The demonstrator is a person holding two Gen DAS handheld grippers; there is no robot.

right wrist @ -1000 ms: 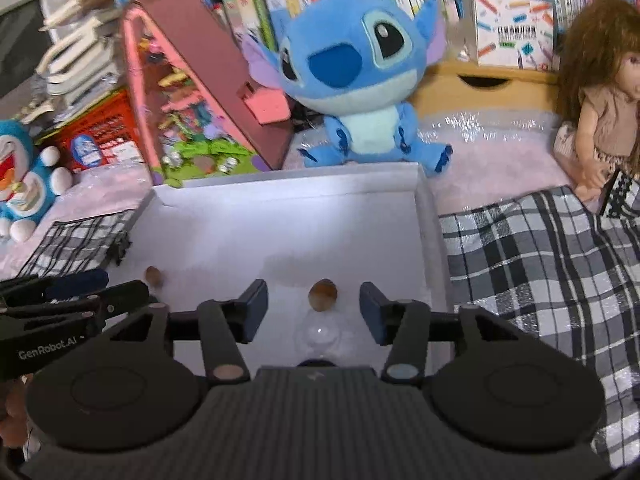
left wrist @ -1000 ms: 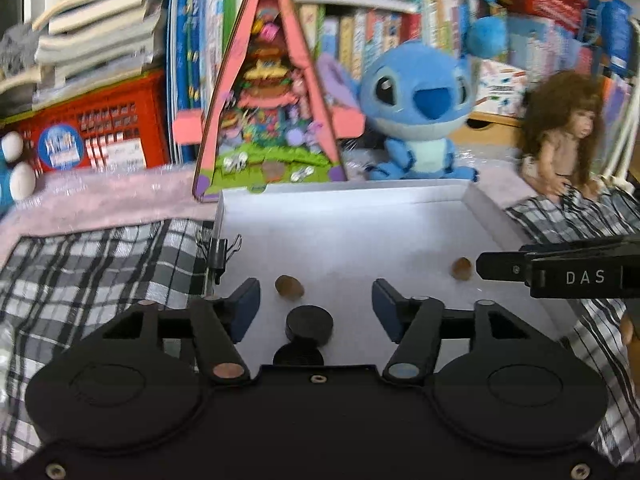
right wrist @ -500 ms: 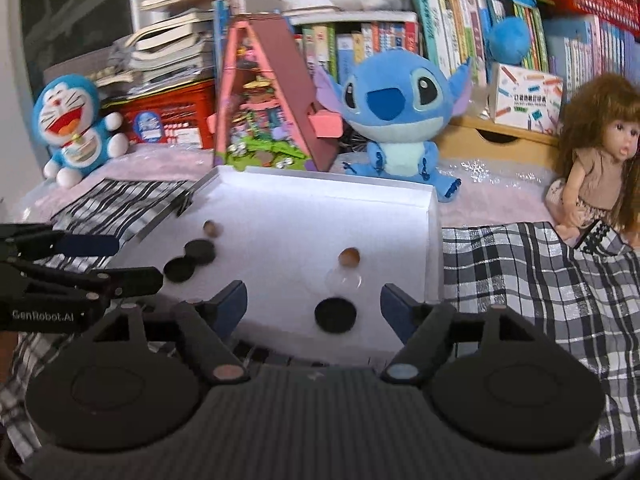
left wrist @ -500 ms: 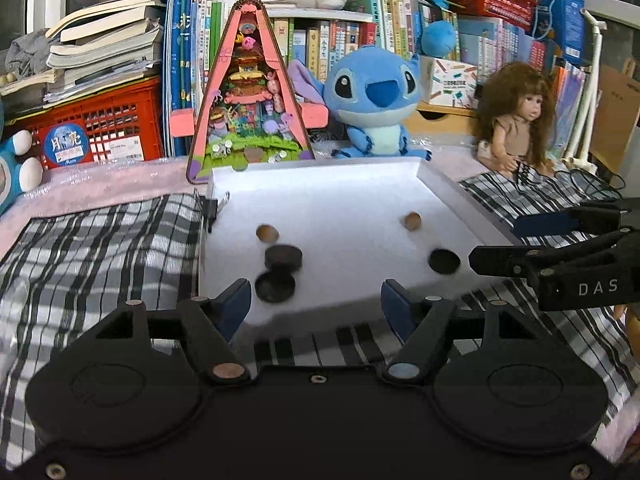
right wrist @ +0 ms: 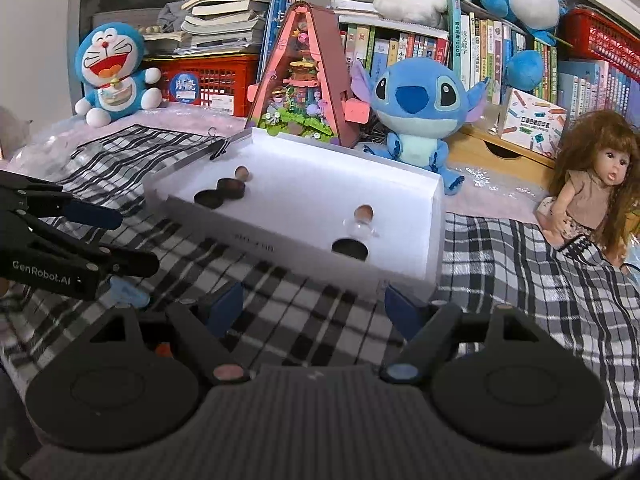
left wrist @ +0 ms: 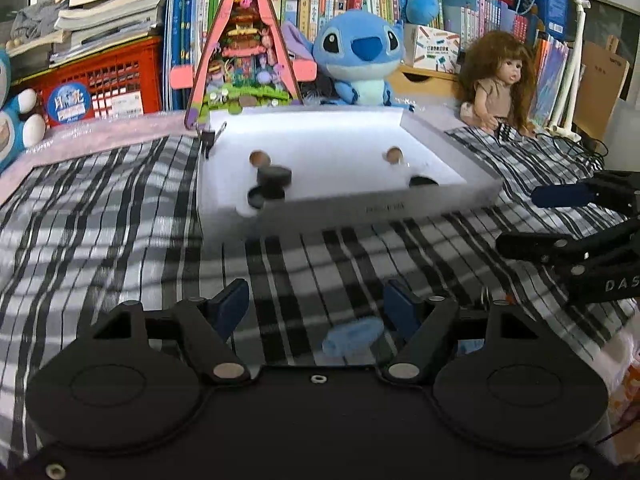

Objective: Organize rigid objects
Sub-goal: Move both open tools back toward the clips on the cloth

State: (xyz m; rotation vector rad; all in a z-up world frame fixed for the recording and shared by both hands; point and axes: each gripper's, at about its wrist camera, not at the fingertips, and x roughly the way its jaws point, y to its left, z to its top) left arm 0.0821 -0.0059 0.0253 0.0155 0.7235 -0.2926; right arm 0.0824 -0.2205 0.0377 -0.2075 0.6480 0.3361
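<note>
Two views covered the moment. From the left wrist, the left gripper (left wrist: 316,306) pointed downward over the checked cloth (left wrist: 120,220), short of the near wall of the white tray (left wrist: 360,210). Its jaws stood well apart with nothing between them but cloth and a blurred pale blue patch (left wrist: 352,336) that I could not identify. Inside the tray, two black discs (left wrist: 266,186) lay overlapping toward the near left corner, with a small brown piece (left wrist: 259,157) just behind them. A third black disc (left wrist: 424,181) sat toward the near right corner, with another brown piece (left wrist: 394,155) behind it. The right gripper (left wrist: 532,216) reached in from the right edge of the picture, over the cloth and beside the tray's right wall.

From the right wrist, the right gripper (right wrist: 314,306) also pointed downward over the cloth, just short of the tray's near wall (right wrist: 280,246). Its jaws were opening, already wide, and held nothing. The single black disc (right wrist: 349,249) lay against the near wall, with a clear rounded piece (right wrist: 360,226) and a brown piece (right wrist: 364,212) just beyond it. The pair of black discs (right wrist: 220,194) lay toward the left wall. The left gripper (right wrist: 120,236) entered from the left, its fingers apart and empty above the cloth. A binder clip (right wrist: 218,146) was fixed at the tray's far left corner.
</note>
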